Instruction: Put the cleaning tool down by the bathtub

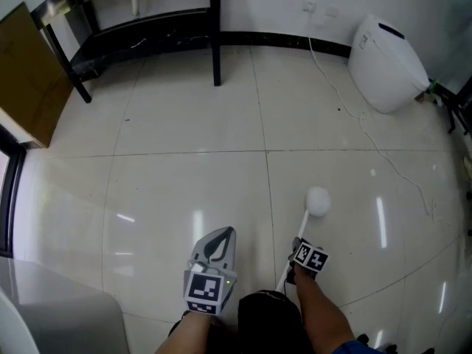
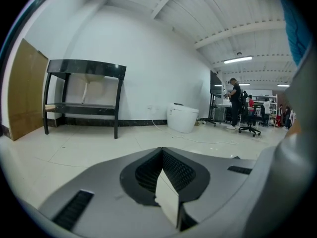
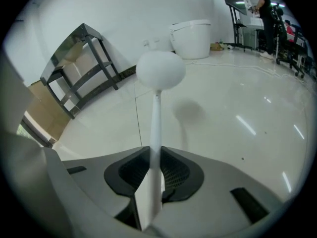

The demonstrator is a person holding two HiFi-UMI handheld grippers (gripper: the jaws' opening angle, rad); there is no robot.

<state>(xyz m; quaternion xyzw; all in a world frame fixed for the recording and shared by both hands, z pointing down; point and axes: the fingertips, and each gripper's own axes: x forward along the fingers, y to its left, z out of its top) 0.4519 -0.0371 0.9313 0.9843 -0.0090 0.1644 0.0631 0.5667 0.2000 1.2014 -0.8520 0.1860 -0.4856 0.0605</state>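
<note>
Cleaning tool (image 3: 156, 114), a white stick with a round white head, is clamped by its handle between the jaws of our right tongs (image 3: 154, 168). The jaws are closed partway onto it. The head points out ahead and downward, clear above the tiled floor (image 1: 184, 124). Our left tongs (image 2: 164, 165) are closed on nothing, just beside the right ones.

We judge that we are in the carrying step: the tool is held and not yet set down. Ahead we see only a white toilet (image 1: 383, 61) and a black rack (image 1: 147, 21) against the wall, and no tub. A pale curved edge (image 1: 44, 308) at our lower left may be the bathtub, though we cannot be sure. The next move calls for turning toward the tub and lowering the tool until it lies on the floor just beside it. Only then should we part the right jaws.
</note>
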